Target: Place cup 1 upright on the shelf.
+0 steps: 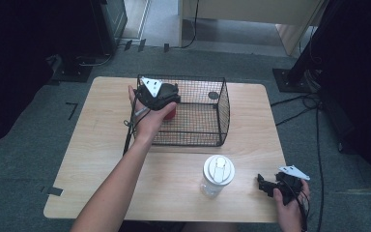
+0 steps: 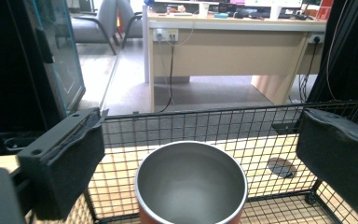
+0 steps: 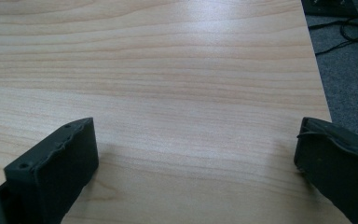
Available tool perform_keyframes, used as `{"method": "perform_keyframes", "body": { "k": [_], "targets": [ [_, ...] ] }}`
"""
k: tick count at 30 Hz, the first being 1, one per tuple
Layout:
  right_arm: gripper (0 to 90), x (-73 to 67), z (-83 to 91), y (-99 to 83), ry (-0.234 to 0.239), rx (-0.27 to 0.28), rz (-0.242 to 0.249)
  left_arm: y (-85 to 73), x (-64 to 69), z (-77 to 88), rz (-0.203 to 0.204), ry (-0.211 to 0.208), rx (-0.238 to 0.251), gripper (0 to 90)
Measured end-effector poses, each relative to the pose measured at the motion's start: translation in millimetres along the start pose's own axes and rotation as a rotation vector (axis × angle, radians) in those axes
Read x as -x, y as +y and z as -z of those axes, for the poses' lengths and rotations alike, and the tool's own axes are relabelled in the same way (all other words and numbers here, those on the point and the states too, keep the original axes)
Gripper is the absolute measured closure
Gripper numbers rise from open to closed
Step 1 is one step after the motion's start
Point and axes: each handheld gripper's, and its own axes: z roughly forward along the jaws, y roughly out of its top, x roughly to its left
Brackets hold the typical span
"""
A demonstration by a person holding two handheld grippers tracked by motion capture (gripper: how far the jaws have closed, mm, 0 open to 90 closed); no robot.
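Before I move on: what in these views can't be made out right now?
- Red cup: its base is cut off by the bottom edge of the left gripper view; in the high view the left gripper covers most of it.
- Small dark disc on the wire basket floor: too small to identify.
- Lidded clear jar: contents can't be read from the high view.

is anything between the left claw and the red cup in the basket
Nothing visible. The left claw is open at the basket's left rim, jaws apart on either side of the red cup, which stands upright and empty just ahead, inside the wire wall. The bottle stands outside on the table, away from that path.
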Motion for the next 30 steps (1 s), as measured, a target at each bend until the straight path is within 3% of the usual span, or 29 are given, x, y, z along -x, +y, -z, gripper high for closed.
{"method": "perform_keyframes", "body": {
  "k": [7,11,15,23,30],
  "targets": [
    [0.0,0.0,0.0,0.0,0.000,0.000,0.000,8.7,-8.6,19.3,0.022,-0.032,-0.013,0.0],
    [0.0,0.0,0.0,0.0,0.000,0.000,0.000,10.2,-9.2,27.0,0.030,-0.001,-0.040,0.0],
    [0.0,0.0,0.0,0.0,0.000,0.000,0.000,11.3,-10.8,36.8,0.039,-0.017,-0.068,0.0],
    [0.0,0.0,0.0,0.0,0.000,0.000,0.000,7.5,-20.4,59.0,0.006,-0.027,-0.075,0.0],
    [0.0,0.0,0.0,0.0,0.000,0.000,0.000,0.2,-28.4,74.6,0.004,-0.040,-0.081,0.0]
  ]
}}
